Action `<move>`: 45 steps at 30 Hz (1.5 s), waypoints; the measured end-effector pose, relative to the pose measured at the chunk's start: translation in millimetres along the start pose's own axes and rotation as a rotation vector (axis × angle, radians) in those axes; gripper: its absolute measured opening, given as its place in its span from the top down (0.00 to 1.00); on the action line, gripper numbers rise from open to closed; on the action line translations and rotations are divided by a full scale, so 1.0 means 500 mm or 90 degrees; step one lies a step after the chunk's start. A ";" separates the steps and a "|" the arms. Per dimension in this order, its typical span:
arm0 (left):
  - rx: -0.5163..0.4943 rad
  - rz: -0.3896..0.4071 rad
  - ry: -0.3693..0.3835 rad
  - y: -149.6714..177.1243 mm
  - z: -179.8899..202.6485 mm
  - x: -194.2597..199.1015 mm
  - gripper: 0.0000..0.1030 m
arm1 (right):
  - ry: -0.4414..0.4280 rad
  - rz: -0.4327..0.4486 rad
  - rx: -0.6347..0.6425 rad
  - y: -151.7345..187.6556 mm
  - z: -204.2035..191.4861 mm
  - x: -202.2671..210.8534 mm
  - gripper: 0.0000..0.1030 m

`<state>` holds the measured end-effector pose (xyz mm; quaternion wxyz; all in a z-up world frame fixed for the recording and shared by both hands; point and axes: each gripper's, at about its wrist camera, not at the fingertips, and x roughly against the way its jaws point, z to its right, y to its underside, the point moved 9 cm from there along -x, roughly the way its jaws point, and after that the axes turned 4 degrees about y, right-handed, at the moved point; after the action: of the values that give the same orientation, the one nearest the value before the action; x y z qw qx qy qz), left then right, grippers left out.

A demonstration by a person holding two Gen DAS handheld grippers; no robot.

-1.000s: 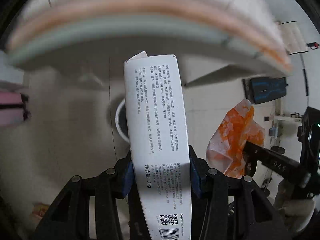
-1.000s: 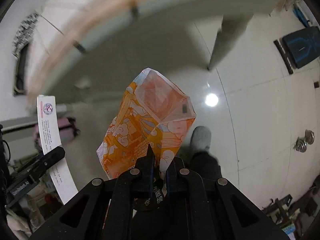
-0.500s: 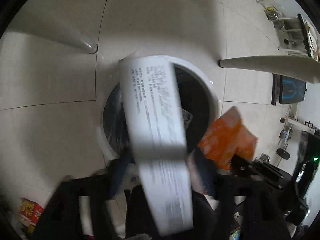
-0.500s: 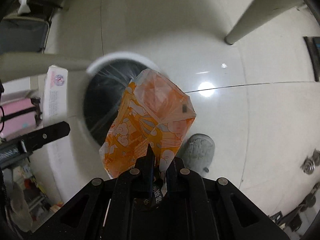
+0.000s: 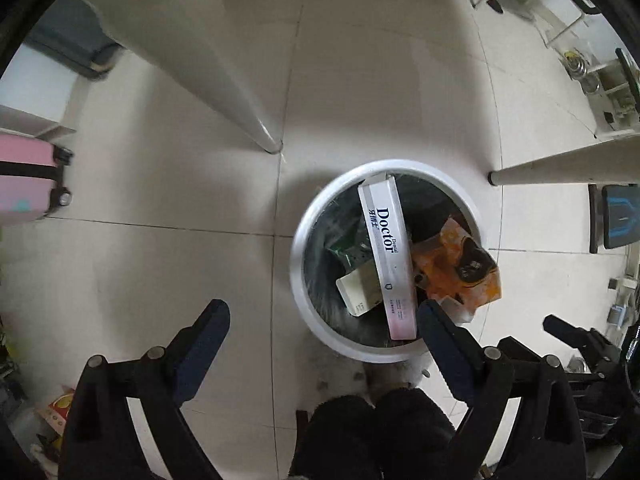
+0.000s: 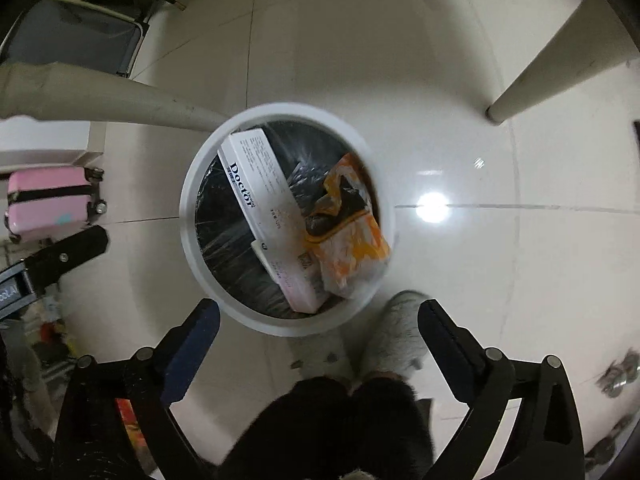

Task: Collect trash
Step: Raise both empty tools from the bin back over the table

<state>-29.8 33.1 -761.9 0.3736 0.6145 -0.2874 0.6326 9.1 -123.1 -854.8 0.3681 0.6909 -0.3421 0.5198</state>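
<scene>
A white round trash bin (image 5: 298, 264) with a black liner stands on the tiled floor below both grippers. A long white toothpaste box (image 5: 386, 240) leans across its inside, free of any grip. An orange snack bag (image 5: 456, 268) lies crumpled against the bin's right rim. My left gripper (image 5: 322, 312) hangs above the bin's near edge, its jaws opening wide with nothing between them. In the right wrist view the same bin (image 6: 188, 216), box (image 6: 260, 192) and bag (image 6: 352, 240) show. My right gripper (image 6: 318, 308) is also opening, with nothing held.
Two pale table legs (image 5: 240, 120) (image 5: 560, 164) slant down to the floor beside the bin. A pink suitcase (image 5: 24, 184) stands at the left. A person's grey slipper (image 6: 396, 336) and dark trouser legs are just in front of the bin. A green packet (image 5: 348, 248) lies inside.
Both grippers sank from table height to just above the bin and opened. The toothpaste box left the left gripper and the orange bag left the right; both now lie in the bin.
</scene>
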 end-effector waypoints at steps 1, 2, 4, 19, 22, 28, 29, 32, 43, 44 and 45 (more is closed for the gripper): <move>0.001 0.003 -0.001 0.007 0.003 0.011 0.07 | 0.013 0.007 0.008 0.005 0.000 0.015 0.02; 0.003 0.006 -0.003 0.017 -0.003 0.026 0.07 | 0.028 0.013 0.017 0.010 0.000 0.032 0.02; 0.005 0.011 -0.004 0.036 -0.027 0.054 0.07 | 0.053 0.028 0.027 0.013 0.002 0.061 0.02; 0.013 0.030 0.017 0.127 -0.008 0.289 0.07 | 0.130 0.088 0.038 0.067 -0.020 0.388 0.02; 0.007 0.039 0.021 0.144 0.002 0.349 0.07 | 0.126 0.092 0.035 0.088 -0.029 0.455 0.02; 0.003 0.057 0.035 0.171 0.012 0.488 0.07 | 0.118 0.112 0.040 0.131 -0.062 0.629 0.02; 0.003 0.061 0.037 0.175 0.013 0.513 0.07 | 0.118 0.113 0.041 0.138 -0.067 0.650 0.02; -0.006 0.080 0.036 0.182 0.010 0.583 0.07 | 0.112 0.116 0.043 0.159 -0.088 0.730 0.02; 0.027 0.194 0.003 0.071 -0.022 0.795 0.07 | 0.020 0.151 0.027 0.100 -0.194 0.975 0.02; 0.029 0.212 -0.005 0.047 -0.023 0.815 0.07 | 0.014 0.156 0.027 0.080 -0.203 0.989 0.02; 0.029 0.233 -0.016 0.014 -0.022 0.833 0.07 | 0.009 0.165 0.028 0.053 -0.209 1.006 0.02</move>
<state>-27.7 88.1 -349.1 0.2347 0.5681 -0.3842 0.6889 51.1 -91.3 -343.2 0.2854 0.6450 -0.4141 0.5753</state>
